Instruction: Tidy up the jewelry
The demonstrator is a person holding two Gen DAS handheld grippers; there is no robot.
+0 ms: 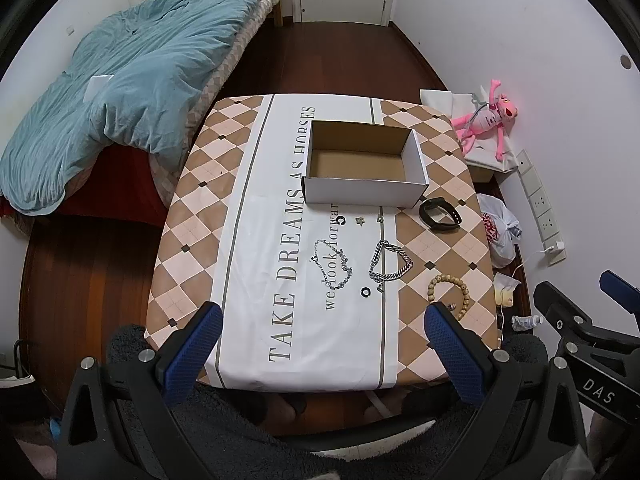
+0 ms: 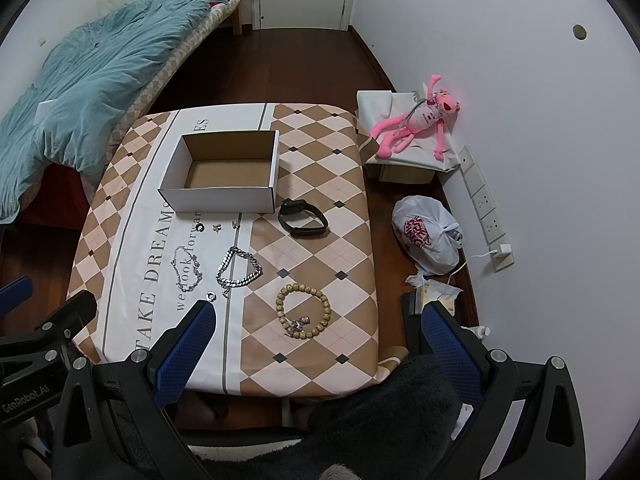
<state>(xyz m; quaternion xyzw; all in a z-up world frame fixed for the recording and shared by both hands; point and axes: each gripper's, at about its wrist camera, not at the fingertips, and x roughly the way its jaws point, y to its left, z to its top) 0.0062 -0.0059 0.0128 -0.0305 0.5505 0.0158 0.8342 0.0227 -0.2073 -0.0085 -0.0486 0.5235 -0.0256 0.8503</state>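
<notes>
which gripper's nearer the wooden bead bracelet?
Right. Right gripper hangs just short of the wooden bead bracelet, straddling it; left gripper sits further left, bracelet beyond its right finger.

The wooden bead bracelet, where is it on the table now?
The wooden bead bracelet lies flat near the table's front right part, on the checked pattern, right of the thick silver chain and nearer than the black wristband.

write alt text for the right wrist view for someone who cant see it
An open right gripper hovers over the near edge of a table with a checkered cloth, where an empty cardboard box stands beyond loose jewelry: a wooden bead bracelet, a thick silver chain, a thinner chain and a black wristband. A bed with a blue quilt lies at left.
</notes>
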